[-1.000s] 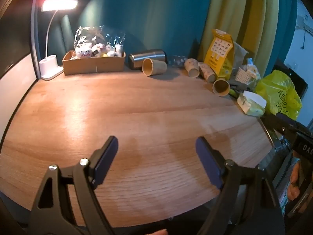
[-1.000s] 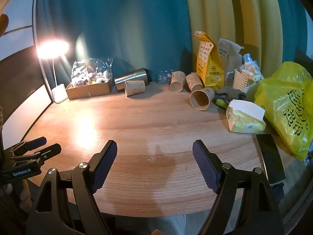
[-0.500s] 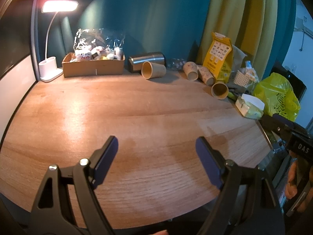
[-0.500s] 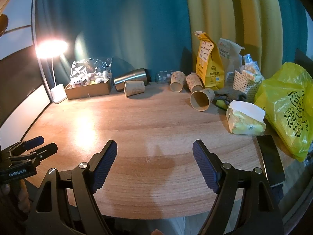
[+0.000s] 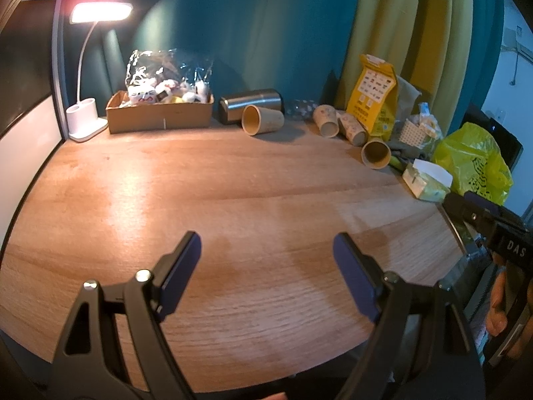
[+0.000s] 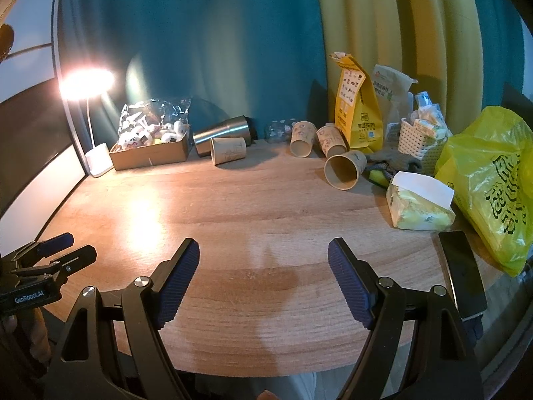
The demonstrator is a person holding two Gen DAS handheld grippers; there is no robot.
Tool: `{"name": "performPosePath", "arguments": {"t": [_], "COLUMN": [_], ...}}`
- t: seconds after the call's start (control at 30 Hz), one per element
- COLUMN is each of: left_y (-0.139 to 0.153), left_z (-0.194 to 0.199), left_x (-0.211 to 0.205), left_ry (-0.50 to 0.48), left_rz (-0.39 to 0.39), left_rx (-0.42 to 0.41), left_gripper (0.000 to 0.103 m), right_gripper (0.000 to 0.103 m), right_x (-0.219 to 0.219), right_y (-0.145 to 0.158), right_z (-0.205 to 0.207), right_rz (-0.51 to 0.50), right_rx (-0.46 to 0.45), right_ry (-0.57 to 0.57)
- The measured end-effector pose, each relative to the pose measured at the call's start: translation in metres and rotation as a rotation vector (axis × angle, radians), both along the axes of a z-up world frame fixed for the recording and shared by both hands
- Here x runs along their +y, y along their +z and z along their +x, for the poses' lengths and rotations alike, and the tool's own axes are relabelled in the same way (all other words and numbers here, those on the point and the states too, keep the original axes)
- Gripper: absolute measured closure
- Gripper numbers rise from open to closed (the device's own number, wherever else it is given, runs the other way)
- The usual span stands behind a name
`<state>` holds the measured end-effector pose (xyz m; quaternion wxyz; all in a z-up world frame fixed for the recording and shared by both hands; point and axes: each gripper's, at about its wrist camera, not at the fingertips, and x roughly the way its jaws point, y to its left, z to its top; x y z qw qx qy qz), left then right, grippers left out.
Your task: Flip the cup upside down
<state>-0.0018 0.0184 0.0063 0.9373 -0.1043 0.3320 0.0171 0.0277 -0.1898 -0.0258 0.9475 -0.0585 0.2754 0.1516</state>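
Both tools held low over the near edge of the table [image 6: 233,200], nothing in them: left tool [image 5: 266,276] spread apart, right tool [image 6: 263,276] spread apart too; I judge them parked wide for a cup's girth

Paper cups lie on their sides along the far edge; nearest cup [image 6: 343,170] mouth toward me, right of centre

Right view alone shows the phone [image 6: 461,273] by the table edge; left view shows the lamp [image 5: 100,13] head undazzled
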Motion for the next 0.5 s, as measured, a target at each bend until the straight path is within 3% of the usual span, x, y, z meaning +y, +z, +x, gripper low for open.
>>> {"name": "performPosePath", "arguments": {"t": [0.5], "left_y": [0.001], "left_z": [0.002], "left_x": [0.001], "left_ry": [0.0], "left_rz": [0.002], "left_rx": [0.0], "left_gripper": [0.02], "right_gripper": [0.021], "right_x": [0.006], "right_y": [0.001], "right_z": [0.012], "right_rz": [-0.005], "right_rx": [0.008], "right_ry": [0.005]}}
